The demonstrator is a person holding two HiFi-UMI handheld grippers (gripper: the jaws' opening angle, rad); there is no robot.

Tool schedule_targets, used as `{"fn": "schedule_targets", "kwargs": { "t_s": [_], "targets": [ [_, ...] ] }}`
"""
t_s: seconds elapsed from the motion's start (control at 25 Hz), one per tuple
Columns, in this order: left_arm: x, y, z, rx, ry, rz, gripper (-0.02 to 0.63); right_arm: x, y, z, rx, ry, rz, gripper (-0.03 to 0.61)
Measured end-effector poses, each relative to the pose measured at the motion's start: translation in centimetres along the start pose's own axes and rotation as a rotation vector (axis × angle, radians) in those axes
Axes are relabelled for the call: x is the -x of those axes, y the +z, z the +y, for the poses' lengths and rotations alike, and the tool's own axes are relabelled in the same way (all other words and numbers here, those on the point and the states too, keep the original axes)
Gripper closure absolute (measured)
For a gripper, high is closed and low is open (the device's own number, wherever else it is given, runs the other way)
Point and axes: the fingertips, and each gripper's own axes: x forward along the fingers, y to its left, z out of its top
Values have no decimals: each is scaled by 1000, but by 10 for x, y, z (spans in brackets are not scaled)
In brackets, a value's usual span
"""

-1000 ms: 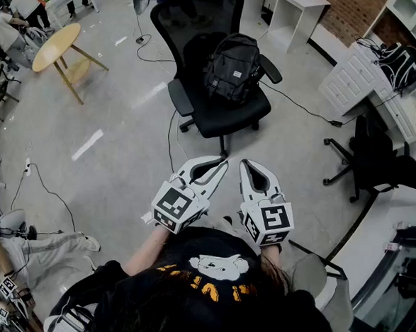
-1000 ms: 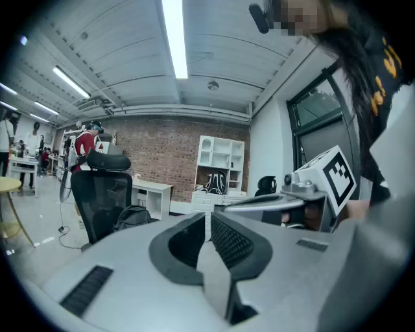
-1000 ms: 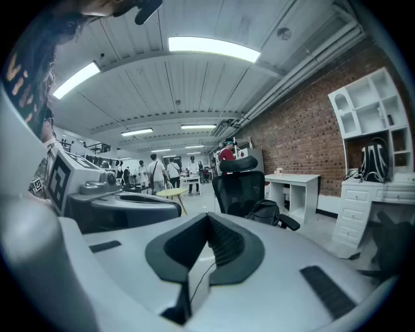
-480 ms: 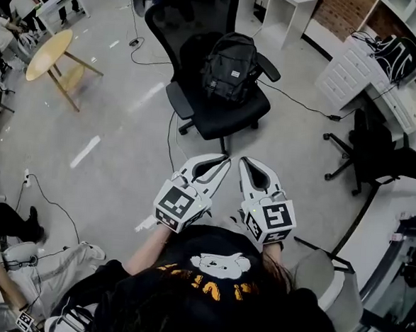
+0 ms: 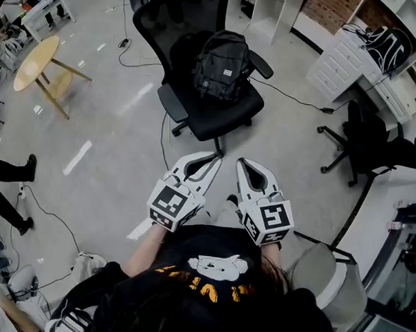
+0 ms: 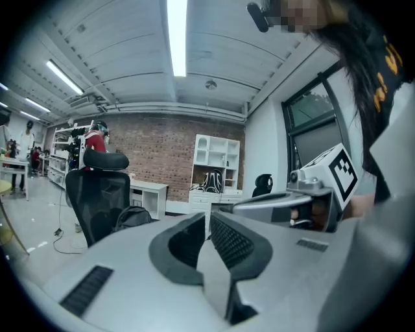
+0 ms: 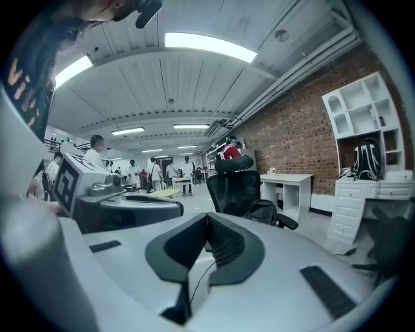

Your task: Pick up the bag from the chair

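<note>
A black backpack point(image 5: 222, 65) stands upright on the seat of a black office chair point(image 5: 213, 118), leaning on its backrest. Both grippers are held side by side near my body, well short of the chair and pointing at it. The left gripper point(image 5: 217, 157) is shut with nothing between its jaws. The right gripper point(image 5: 239, 161) is shut and empty as well. The left gripper view shows the backpack point(image 6: 133, 217) and chair point(image 6: 97, 191) far off beyond the gripper point(image 6: 207, 217). In the right gripper view the gripper point(image 7: 207, 217) points at the chair point(image 7: 235, 188), with the backpack point(image 7: 264, 211) on it.
A round wooden table point(image 5: 34, 61) stands at the far left. White drawers point(image 5: 339, 64) and shelves with a second backpack point(image 5: 383, 50) are at the right. Another black chair point(image 5: 373, 145) sits right of the path. Cables point(image 5: 291, 100) run across the floor. A person's legs point(image 5: 1, 176) show at left.
The chair and backpack have shifted left and slightly down in the head view. Both grippers stay shut and together. People at the left edge have moved.
</note>
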Motion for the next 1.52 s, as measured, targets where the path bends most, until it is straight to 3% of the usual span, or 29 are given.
{"fn": "schedule_targets", "kwargs": {
  "t_s": [0.4,0.72,1.12,1.52],
  "targets": [
    [-34,-1,31,8,36,14,594,-39,-1,-30,-5,38,31,575],
    [-101,-8,82,18,127,60,594,-95,4,-110,-16,66,58,575],
    [-225,24,120,22,183,49,594,-153,28,-223,-21,148,63,575],
    [-255,35,159,17,305,64,594,-194,30,-256,-23,247,84,575]
  ]
}}
